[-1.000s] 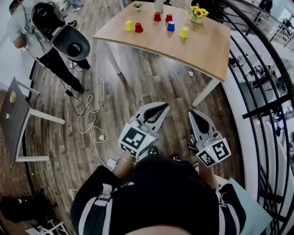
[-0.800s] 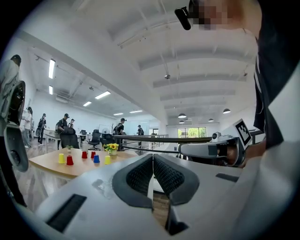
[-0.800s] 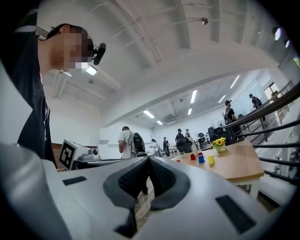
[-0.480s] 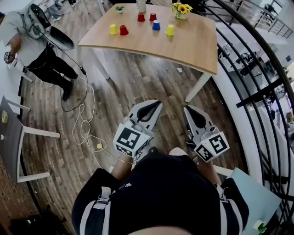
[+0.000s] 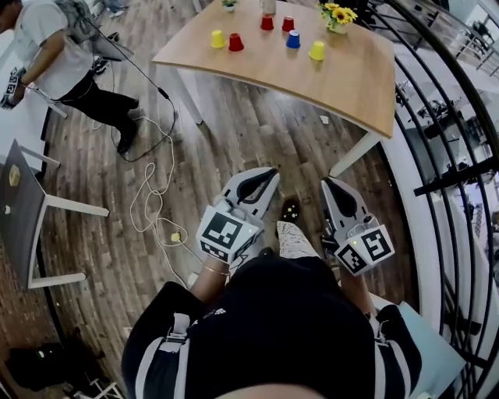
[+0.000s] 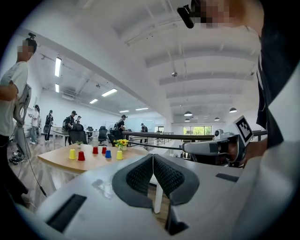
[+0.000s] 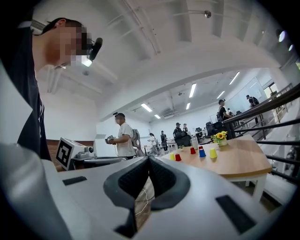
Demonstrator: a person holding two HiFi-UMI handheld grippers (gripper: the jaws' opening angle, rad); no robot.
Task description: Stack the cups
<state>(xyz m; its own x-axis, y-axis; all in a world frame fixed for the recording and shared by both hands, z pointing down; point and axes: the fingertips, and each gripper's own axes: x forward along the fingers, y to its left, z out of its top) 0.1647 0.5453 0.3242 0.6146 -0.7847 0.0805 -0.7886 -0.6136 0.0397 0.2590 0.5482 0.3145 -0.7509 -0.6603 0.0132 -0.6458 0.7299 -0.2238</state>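
Several small cups stand upside down on the far side of a wooden table [image 5: 327, 78]: a yellow cup [image 5: 217, 38], a red cup [image 5: 235, 43], two more red ones [image 5: 267, 22], a blue cup [image 5: 293, 40] and another yellow cup [image 5: 316, 51]. The left gripper view shows the same row [image 6: 81, 155], and so does the right gripper view [image 7: 202, 153]. My left gripper [image 5: 261, 181] and right gripper [image 5: 331, 187] are held level in front of my body, well short of the table. Both are shut with nothing in them, their pads meeting in each gripper view [image 6: 153, 157] [image 7: 149, 159].
A vase of sunflowers [image 5: 337, 15] stands by the cups. Another person [image 5: 62, 54] stands at the far left, with a cable [image 5: 156, 203] trailing over the wooden floor. A grey side table [image 5: 23, 210] is at the left and a black railing [image 5: 444, 148] curves along the right.
I have stepped toward the table, and a foot now shows between the grippers. Both grippers stay shut and keep their place before me. The other person has shifted farther up the left side.
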